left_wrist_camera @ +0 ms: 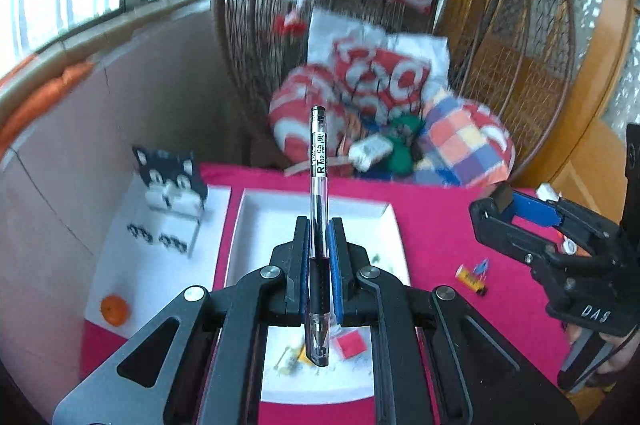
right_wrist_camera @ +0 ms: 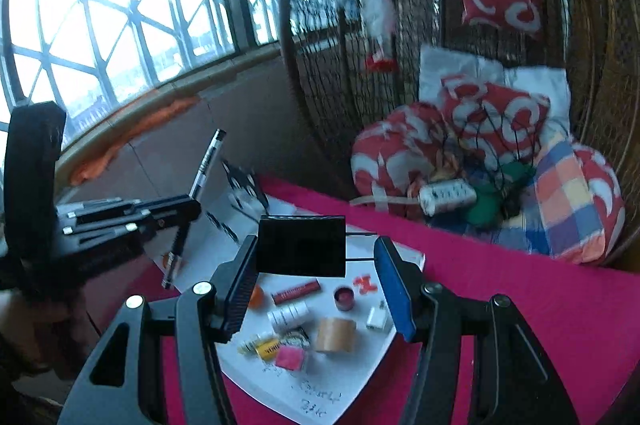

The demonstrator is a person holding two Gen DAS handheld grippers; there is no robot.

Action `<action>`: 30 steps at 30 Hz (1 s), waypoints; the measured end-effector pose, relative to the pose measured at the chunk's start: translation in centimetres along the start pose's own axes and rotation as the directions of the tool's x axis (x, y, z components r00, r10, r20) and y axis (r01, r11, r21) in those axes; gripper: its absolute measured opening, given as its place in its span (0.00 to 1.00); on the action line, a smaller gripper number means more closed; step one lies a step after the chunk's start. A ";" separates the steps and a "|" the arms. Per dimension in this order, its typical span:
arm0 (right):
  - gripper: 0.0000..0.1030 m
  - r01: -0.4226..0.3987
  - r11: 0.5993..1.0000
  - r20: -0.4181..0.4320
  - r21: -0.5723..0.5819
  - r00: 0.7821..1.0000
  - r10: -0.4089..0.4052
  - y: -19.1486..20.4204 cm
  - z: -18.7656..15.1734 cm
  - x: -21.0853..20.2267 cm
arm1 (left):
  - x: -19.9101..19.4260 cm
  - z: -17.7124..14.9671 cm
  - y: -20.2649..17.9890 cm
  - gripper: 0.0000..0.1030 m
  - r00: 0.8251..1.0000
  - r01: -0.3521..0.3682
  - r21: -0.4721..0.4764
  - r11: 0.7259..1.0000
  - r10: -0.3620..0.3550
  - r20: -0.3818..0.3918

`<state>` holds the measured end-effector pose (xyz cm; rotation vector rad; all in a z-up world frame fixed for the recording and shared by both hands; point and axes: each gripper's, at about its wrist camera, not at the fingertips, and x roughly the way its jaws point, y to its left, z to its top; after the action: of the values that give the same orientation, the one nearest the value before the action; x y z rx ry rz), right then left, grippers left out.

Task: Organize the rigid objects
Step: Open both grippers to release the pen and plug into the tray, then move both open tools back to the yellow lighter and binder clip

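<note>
My left gripper [left_wrist_camera: 319,225] is shut on a clear gel pen [left_wrist_camera: 319,153] that stands upright between the pads, over a white tray [left_wrist_camera: 248,225]. The right wrist view shows this left gripper [right_wrist_camera: 192,209] and the pen [right_wrist_camera: 206,161] at the left. My right gripper [right_wrist_camera: 316,245] is shut on a black binder clip [right_wrist_camera: 300,245], with the body against one finger and the wire handles against the blue pad. It hangs above the tray [right_wrist_camera: 304,385], which holds several small items. My right gripper [left_wrist_camera: 516,205] appears from the side at the right in the left wrist view.
A magenta cloth [left_wrist_camera: 432,225] covers the table. A white box with husky pictures [left_wrist_camera: 168,201] and an orange [left_wrist_camera: 114,309] sit left of the tray. A small yellow item [left_wrist_camera: 472,277] lies on the cloth. A wicker chair with cushions [left_wrist_camera: 360,85] stands behind.
</note>
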<state>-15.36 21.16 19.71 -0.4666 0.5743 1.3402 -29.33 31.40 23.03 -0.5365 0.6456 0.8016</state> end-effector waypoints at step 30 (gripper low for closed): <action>1.00 0.098 0.995 -0.315 -0.010 0.944 -0.097 1.5 -7.2 10.9 | 11.2 -4.2 2.2 0.99 0.964 -0.089 0.041 0.995 0.096 -0.249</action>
<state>-16.27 25.28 7.29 -0.7033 0.8081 1.1758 -26.51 35.33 11.86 -0.5894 0.9200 0.8174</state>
